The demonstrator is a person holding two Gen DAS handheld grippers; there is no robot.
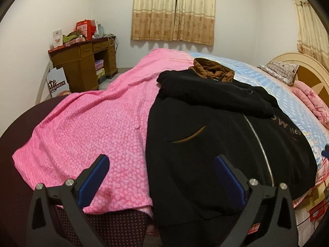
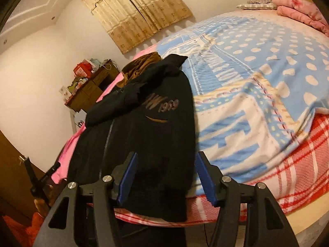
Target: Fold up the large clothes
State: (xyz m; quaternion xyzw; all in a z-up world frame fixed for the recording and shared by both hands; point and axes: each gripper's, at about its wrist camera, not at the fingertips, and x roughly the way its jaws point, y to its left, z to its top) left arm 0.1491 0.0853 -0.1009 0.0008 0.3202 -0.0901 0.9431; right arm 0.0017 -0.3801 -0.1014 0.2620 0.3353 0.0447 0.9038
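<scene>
Jacket (image 1: 216, 144) folded on bed (image 1: 92, 123)

I see a black matt cloth jacket (image 1: 216, 127) with a dull metal zip (image 1: 259, 144) and a fuzzy brown fleece hood lining (image 1: 213, 72). Under it lie a smooth pink speckled cloth sheet (image 1: 92, 127) and a soft, napped blue dotted blanket (image 2: 267, 61). The brown wooden table (image 1: 82, 61) looks semi-gloss.

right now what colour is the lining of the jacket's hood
Brown, against the black jacket. The hood lining shows best in the left wrist view.
</scene>
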